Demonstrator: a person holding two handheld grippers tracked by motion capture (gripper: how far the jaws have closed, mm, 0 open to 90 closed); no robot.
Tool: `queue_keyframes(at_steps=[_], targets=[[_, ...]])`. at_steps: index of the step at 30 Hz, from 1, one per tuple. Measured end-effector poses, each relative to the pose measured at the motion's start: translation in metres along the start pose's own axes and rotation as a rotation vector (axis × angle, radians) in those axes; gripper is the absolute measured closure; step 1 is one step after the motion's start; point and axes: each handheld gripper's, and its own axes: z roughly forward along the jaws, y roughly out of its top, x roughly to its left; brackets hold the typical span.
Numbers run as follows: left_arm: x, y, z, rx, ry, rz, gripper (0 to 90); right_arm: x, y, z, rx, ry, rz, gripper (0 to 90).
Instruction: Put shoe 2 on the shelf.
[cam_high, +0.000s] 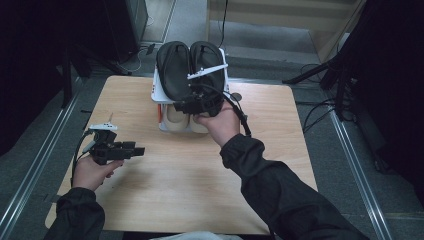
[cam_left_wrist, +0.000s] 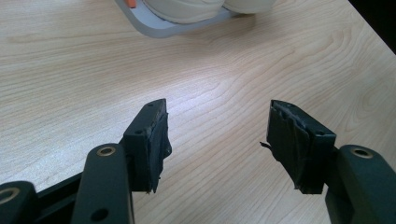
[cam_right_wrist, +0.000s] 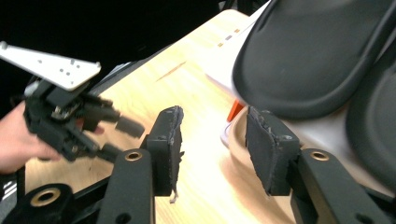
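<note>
A pair of black sandals (cam_high: 174, 67) lies on top of a small white rack (cam_high: 155, 92) at the table's far middle. Beneath them sits a pair of cream shoes (cam_high: 176, 118). My right gripper (cam_high: 186, 104) hovers at the rack's front, under the sandals' heels. In the right gripper view its jaws (cam_right_wrist: 215, 126) stand open with nothing between them, just below the heel of one sandal (cam_right_wrist: 317, 51). My left gripper (cam_high: 139, 149) rests low over the left of the table, open and empty (cam_left_wrist: 217, 116), pointing toward the rack's base (cam_left_wrist: 154, 25).
The wooden table (cam_high: 190, 185) has bare room in front and to the right. An orange part (cam_right_wrist: 236, 109) shows on the rack's side. Dark stands and cables crowd the floor at the right (cam_high: 340, 80), and a rail runs along each side of the table.
</note>
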Motion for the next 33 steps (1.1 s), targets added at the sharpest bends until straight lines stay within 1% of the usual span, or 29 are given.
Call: queue_keyframes(at_steps=[1, 2, 3, 4, 6, 8, 9, 14, 15, 16, 19, 24, 27, 28, 30, 33], targets=[[0.000, 0.000, 0.000, 0.000, 0.000, 0.000, 39.2, 0.000, 0.000, 0.000, 0.000, 0.000, 0.000, 56.0], [0.000, 0.000, 0.000, 0.001, -0.001, 0.000, 39.2, 0.002, -0.004, 0.000, 0.000, 0.003, -0.009, 55.7], [0.000, 0.000, 0.000, 0.000, -0.001, -0.001, 39.1, 0.002, -0.008, 0.000, -0.004, 0.012, -0.023, 55.6], [0.000, 0.000, 0.000, 0.000, -0.002, 0.001, 39.1, 0.004, -0.016, 0.001, 0.002, 0.036, -0.028, 55.8], [0.000, 0.000, 0.001, -0.002, 0.001, 0.001, 39.1, 0.005, -0.020, 0.002, 0.007, 0.045, -0.033, 56.1], [-0.001, 0.000, 0.001, 0.000, 0.000, 0.001, 39.2, 0.009, -0.034, 0.005, 0.012, 0.069, -0.074, 56.1], [-0.001, 0.000, 0.001, 0.000, 0.000, 0.001, 39.1, 0.009, -0.034, 0.005, 0.012, 0.069, -0.074, 56.1], [-0.001, 0.000, 0.001, 0.001, 0.000, 0.000, 39.2, 0.008, -0.055, 0.009, 0.001, 0.115, -0.096, 55.3], [-0.001, 0.000, 0.001, 0.001, 0.000, 0.000, 39.2, 0.008, -0.055, 0.009, 0.001, 0.115, -0.096, 55.3], [-0.001, 0.000, 0.001, 0.001, -0.001, 0.000, 39.2, 0.005, -0.064, 0.011, -0.005, 0.144, -0.083, 55.2], [-0.001, 0.000, 0.002, 0.002, 0.000, 0.003, 39.2, 0.001, -0.075, 0.013, -0.014, 0.160, -0.086, 55.2], [-0.002, 0.000, 0.002, 0.002, -0.001, 0.001, 39.1, -0.007, -0.091, 0.012, -0.027, 0.171, -0.110, 55.4], [-0.002, 0.000, 0.001, 0.000, -0.002, 0.010, 39.2, -0.013, -0.101, 0.011, -0.030, 0.195, -0.107, 57.1], [-0.002, 0.000, 0.001, -0.001, -0.002, 0.006, 39.2, -0.014, -0.104, 0.009, -0.027, 0.193, -0.105, 57.2], [-0.003, -0.001, 0.002, -0.002, -0.001, 0.005, 39.2, -0.018, -0.112, 0.007, -0.030, 0.190, -0.117, 57.2], [-0.003, -0.001, 0.002, 0.006, -0.001, 0.012, 39.2, -0.023, -0.120, 0.003, -0.033, 0.186, -0.113, 57.0]])
